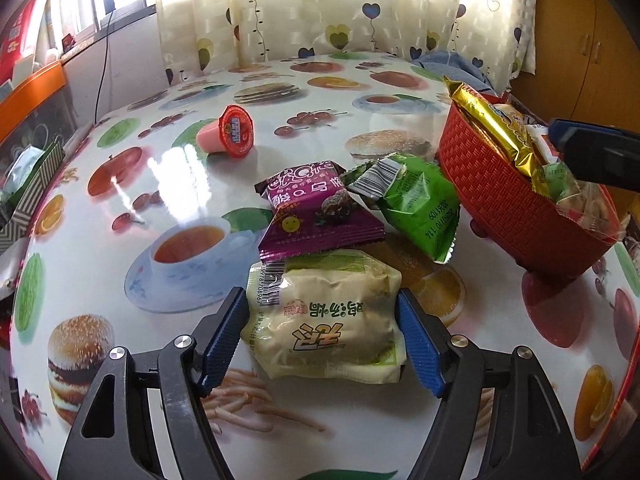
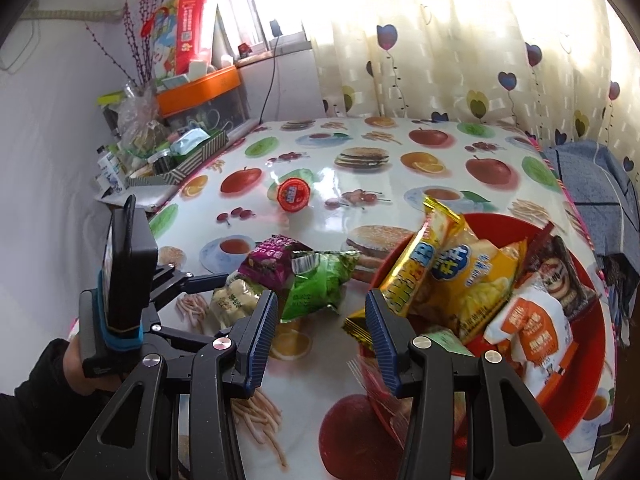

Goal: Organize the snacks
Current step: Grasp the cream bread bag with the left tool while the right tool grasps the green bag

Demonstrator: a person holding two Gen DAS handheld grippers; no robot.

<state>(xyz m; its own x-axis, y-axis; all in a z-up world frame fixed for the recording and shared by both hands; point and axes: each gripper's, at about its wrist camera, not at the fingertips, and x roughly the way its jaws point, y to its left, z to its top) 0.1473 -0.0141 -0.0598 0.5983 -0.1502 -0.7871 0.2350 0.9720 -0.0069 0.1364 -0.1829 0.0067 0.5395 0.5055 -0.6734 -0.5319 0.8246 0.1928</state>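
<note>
My left gripper (image 1: 322,310) is open, its jaws on either side of a pale yellow-green snack packet (image 1: 326,314) lying on the table; the packet also shows in the right wrist view (image 2: 234,300). A purple packet (image 1: 316,210) and a green packet (image 1: 416,204) lie just beyond it. A pink jelly cup (image 1: 230,132) lies on its side farther back. A red woven basket (image 1: 508,200) at the right holds several packets, among them a gold one (image 1: 496,124). My right gripper (image 2: 322,306) is open and empty, hovering at the basket's (image 2: 588,384) left rim.
The table (image 1: 180,184) has a glossy fruit-and-burger print cloth. Boxes and an orange-lidded bin (image 2: 200,92) crowd its left edge. Curtains (image 1: 320,4) hang behind, a blue cloth (image 2: 592,188) lies at the right, and a wooden cabinet (image 1: 568,40) stands far right.
</note>
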